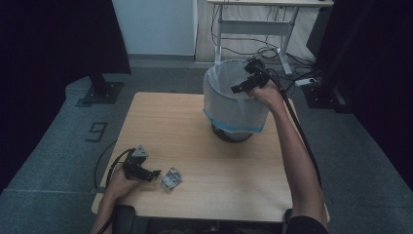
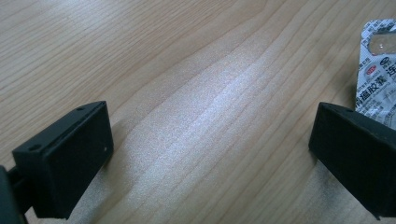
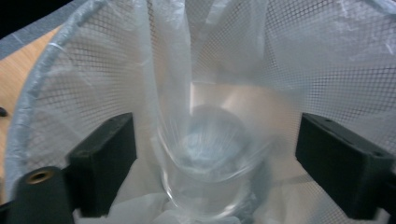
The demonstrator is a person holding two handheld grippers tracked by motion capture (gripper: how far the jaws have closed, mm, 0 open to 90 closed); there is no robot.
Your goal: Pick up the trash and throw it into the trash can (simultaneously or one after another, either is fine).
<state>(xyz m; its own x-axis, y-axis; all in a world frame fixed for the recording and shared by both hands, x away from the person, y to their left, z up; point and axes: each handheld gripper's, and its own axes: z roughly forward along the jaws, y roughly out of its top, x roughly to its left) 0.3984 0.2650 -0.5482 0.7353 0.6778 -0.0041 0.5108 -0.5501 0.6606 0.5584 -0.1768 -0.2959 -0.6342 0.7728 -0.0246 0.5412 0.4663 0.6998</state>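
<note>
A: Blister pack (image 1: 171,178), silver foil with printed lettering, lies flat on the wooden surface (image 1: 195,141) near its front edge, just beside the left gripper (image 1: 155,173). How do that gripper's fingers stand?

B: Wide apart and empty. In the left gripper view bare wood lies between them, and the pack (image 2: 379,70) sits beyond the finger on the right-hand side; whether the two touch cannot be told.

A: And the right gripper (image 1: 234,89)?

B: Held over the mouth of the mesh bin (image 1: 234,109), which stands at the far right of the surface with a clear liner (image 3: 196,140) folded over its rim. Its fingers are parted with nothing between them; the right gripper view looks down into the liner.
</note>
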